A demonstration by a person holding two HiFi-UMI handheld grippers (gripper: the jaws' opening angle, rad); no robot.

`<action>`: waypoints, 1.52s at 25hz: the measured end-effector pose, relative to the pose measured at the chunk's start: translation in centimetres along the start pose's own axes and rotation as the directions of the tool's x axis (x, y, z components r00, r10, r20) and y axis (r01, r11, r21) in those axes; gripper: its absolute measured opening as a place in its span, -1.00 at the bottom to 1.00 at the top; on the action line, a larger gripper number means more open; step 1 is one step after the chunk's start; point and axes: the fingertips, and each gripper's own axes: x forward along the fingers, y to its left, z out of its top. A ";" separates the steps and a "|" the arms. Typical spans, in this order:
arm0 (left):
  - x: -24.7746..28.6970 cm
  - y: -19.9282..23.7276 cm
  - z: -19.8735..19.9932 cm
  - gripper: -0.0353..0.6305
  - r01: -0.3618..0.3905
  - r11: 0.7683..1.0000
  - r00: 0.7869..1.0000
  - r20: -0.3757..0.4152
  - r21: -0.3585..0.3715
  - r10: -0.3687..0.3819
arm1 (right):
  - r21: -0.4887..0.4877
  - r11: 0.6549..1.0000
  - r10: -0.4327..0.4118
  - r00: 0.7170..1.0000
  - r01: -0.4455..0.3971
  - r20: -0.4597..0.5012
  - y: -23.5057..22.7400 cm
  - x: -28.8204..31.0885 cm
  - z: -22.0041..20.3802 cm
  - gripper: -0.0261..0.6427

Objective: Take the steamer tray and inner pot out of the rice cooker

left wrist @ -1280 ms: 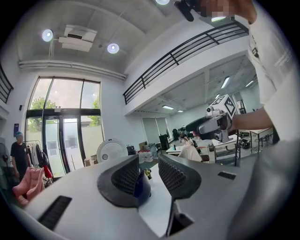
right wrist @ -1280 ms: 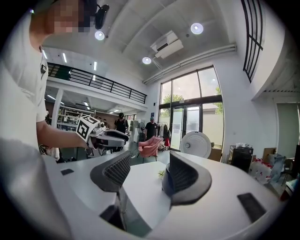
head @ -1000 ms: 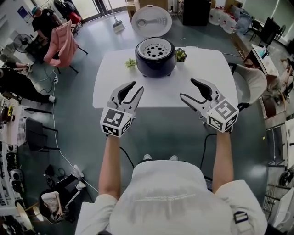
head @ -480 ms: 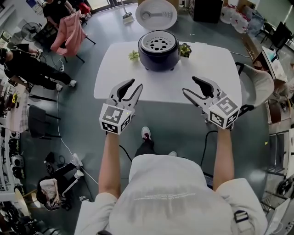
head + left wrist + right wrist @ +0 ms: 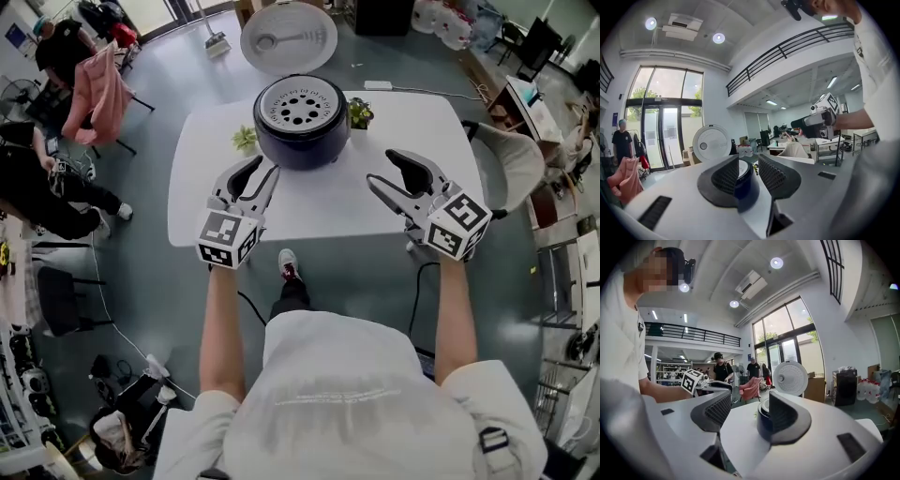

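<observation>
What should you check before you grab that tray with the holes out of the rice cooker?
1. Lid open: ok, tipped back behind the rice cooker.
2. Steamer tray in sight on top: ok.
3. Left gripper open and empty: ok.
4. Right gripper open and empty: ok.
5. Grippers at the steamer tray: not ok, both hover near the table's front edge, short of the rice cooker.
6. Two small plants out of the way: cannot tell, they sit close beside the rice cooker.
</observation>
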 end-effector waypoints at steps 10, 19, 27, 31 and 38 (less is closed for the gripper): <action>9.4 13.1 -2.5 -0.47 0.117 0.990 0.993 -0.021 -0.077 -0.119 | 0.059 0.984 -0.166 0.984 0.170 -0.057 -6.6 10.9 1.8 -0.36; 14.5 18.0 -5.9 -0.47 0.179 0.970 0.979 -0.069 -0.164 -0.192 | 0.107 0.962 -0.231 0.959 0.250 -0.165 -10.2 16.5 -0.2 -0.16; 17.3 18.9 -8.6 -0.47 0.202 0.958 0.965 -0.126 -0.205 -0.230 | 0.116 0.932 -0.297 0.909 0.342 -0.291 -13.4 18.6 -4.7 0.02; 18.6 19.1 -9.7 -0.42 0.205 0.956 0.955 -0.170 -0.212 -0.242 | 0.131 0.931 -0.285 0.901 0.342 -0.328 -15.1 19.8 -6.2 0.02; 20.5 17.8 -12.1 -0.35 0.159 0.961 0.930 -0.292 -0.225 -0.222 | 0.120 0.952 -0.212 0.891 0.281 -0.401 -16.5 20.9 -9.2 0.06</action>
